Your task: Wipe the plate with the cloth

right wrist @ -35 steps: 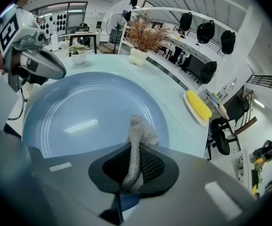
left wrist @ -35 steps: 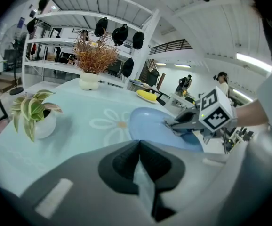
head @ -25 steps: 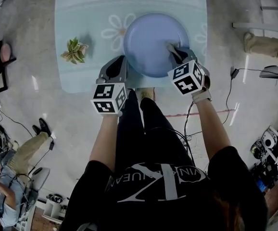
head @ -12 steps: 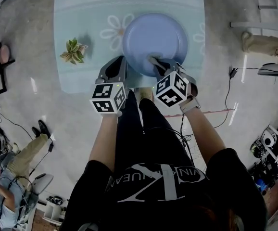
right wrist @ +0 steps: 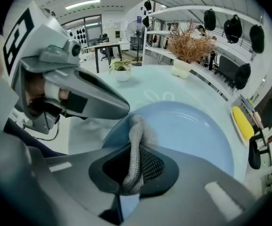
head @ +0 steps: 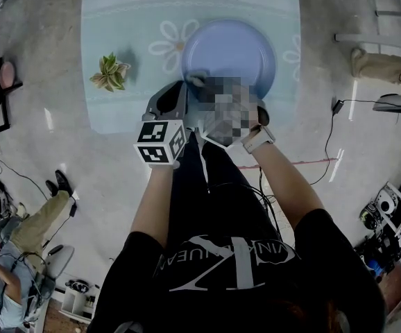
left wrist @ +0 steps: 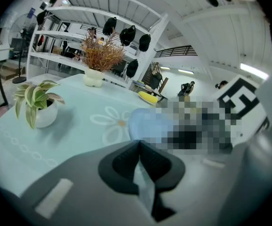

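A round blue plate (head: 232, 47) lies on the pale blue flowered tablecloth (head: 117, 19), near the table's front edge. My right gripper (right wrist: 135, 147) is shut on a grey knitted cloth (right wrist: 137, 128), which rests on the plate's (right wrist: 192, 131) near-left rim. In the head view a mosaic patch hides most of that gripper; only the cloth's tip (head: 197, 80) shows. My left gripper (head: 171, 97) sits just left of the plate's near rim, its jaws shut with nothing seen between them. From the left gripper view the plate (left wrist: 143, 124) lies just ahead of the jaws.
A small potted plant (head: 109, 73) stands left of the plate. Dried grass in a white pot (left wrist: 98, 60) and a yellow object (right wrist: 243, 121) sit at the table's far side. White shelves with caps stand behind. A person sits on the floor (head: 20, 234) at lower left.
My right gripper has slid the cloth leftward along the plate's near rim, from the right side to beside the left gripper. The left gripper has stayed put.
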